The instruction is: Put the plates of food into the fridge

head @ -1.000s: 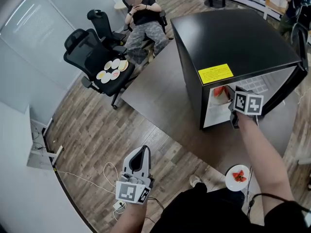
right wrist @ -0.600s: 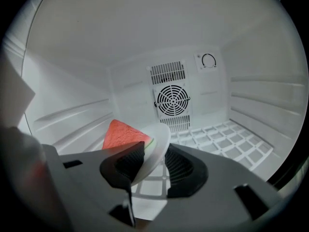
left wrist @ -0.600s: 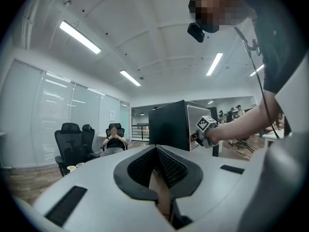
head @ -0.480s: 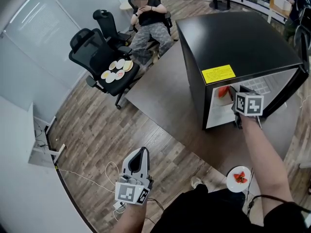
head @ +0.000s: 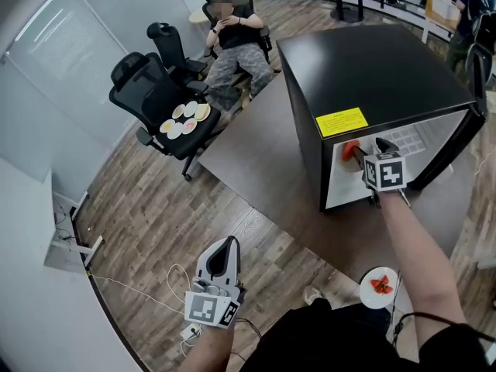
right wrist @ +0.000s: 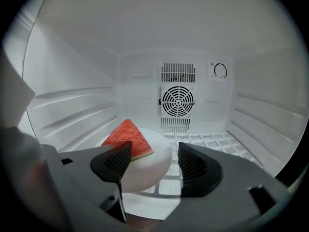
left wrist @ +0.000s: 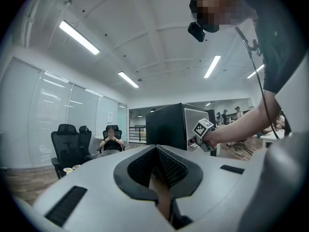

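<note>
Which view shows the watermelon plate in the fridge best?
Right gripper view: the watermelon plate rests on the fridge shelf ahead of the right gripper, whose jaws have just been opening and grip nothing. Head view shows only a red sliver; left gripper view, only the fridge's outside.

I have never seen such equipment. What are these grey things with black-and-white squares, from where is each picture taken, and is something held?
No robot here: a person holds one tool in each hand. The head view comes from a camera on the person's head; the two other views come from cameras on the tools. The left tool is shut and empty. The right tool reaches into the black fridge. Its jaws have just been opening; the white plate with a watermelon slice lies between them on the shelf, not gripped. More plates wait on a chair, another on the floor.
</note>
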A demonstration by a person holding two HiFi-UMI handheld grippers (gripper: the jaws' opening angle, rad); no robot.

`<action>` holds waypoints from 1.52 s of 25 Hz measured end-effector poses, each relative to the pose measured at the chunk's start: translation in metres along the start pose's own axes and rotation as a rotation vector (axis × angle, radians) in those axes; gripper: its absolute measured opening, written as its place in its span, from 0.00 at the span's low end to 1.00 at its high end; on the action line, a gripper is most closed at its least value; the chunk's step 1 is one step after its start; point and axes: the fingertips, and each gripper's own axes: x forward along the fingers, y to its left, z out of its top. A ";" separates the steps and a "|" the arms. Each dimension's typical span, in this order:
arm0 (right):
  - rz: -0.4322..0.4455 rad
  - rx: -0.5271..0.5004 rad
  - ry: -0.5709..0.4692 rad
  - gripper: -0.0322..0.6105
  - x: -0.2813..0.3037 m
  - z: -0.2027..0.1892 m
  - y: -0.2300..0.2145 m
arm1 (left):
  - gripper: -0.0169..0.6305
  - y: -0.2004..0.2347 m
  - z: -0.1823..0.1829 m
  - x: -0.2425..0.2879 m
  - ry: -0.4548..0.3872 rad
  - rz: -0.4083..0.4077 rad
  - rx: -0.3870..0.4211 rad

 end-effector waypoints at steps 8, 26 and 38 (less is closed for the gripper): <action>-0.023 -0.090 -0.165 0.50 -0.026 0.021 -0.001 | 0.03 -0.006 0.007 0.001 -0.027 -0.023 0.007; 0.043 0.050 -0.400 0.49 -0.137 0.020 -0.028 | 0.03 -0.056 0.005 0.039 -0.090 -0.168 -0.043; 0.074 0.318 -0.422 0.49 -0.237 -0.054 -0.075 | 0.03 -0.157 0.003 0.074 -0.056 -0.335 -0.071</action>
